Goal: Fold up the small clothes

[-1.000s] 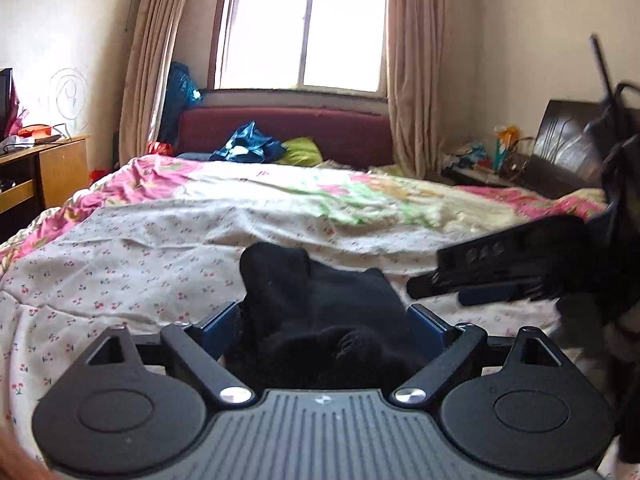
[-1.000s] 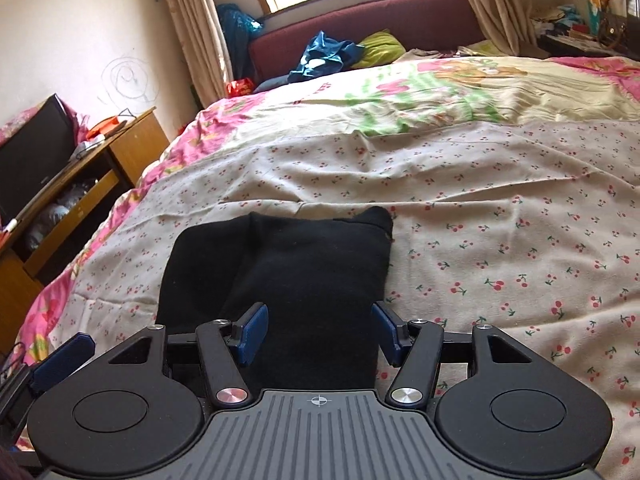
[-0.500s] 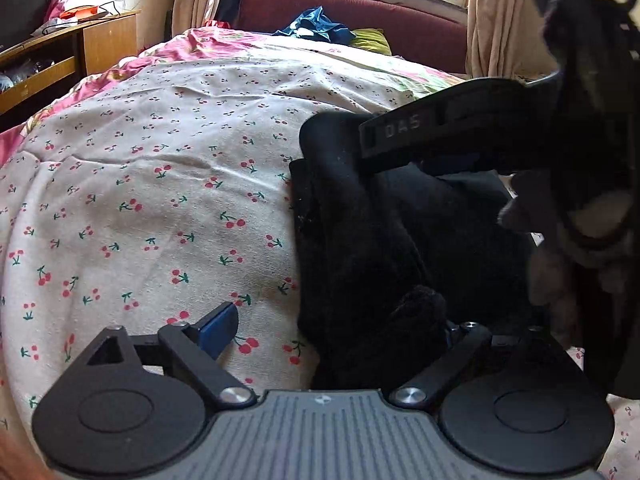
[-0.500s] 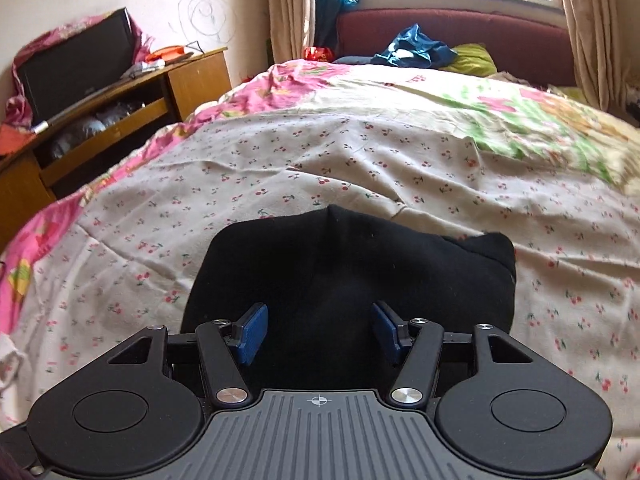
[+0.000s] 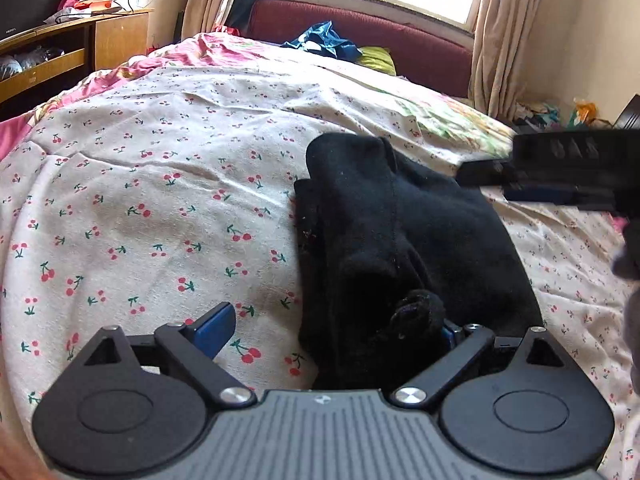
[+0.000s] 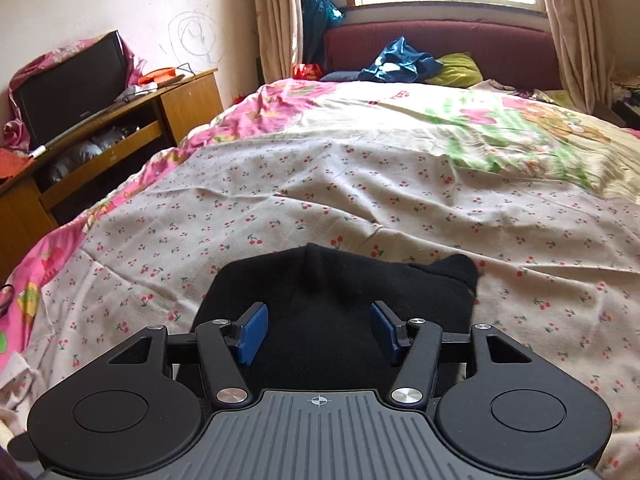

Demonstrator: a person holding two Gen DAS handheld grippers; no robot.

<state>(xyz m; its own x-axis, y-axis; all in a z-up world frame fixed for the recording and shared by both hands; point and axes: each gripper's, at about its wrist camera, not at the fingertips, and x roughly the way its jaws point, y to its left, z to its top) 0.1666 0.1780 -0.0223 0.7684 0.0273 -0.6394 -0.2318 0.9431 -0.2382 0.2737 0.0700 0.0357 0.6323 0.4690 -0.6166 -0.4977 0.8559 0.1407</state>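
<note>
L gripper point(image 5: 332, 330): jaws wide, blue pads apart, a bunched bit of the black garment point(image 5: 400, 248) lying against the right-hand pad, nothing clamped. R gripper point(image 6: 318, 330): jaws wide too, held over the garment's near edge. Garment point(image 6: 340, 308) is plain black, folded w/ layered creases and one pointed corner, lying on the cherry-print sheet point(image 6: 360, 208) of the bed. Beyond the garment: floral quilt point(image 6: 480, 128), then maroon headboard point(image 6: 460, 46).

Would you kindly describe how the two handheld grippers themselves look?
Both match: the left gripper and right gripper have black linkage arms with silver pivot screws, round black discs either side, a ribbed grey body with a crosshair mark, and blue ribbed pads.
</note>
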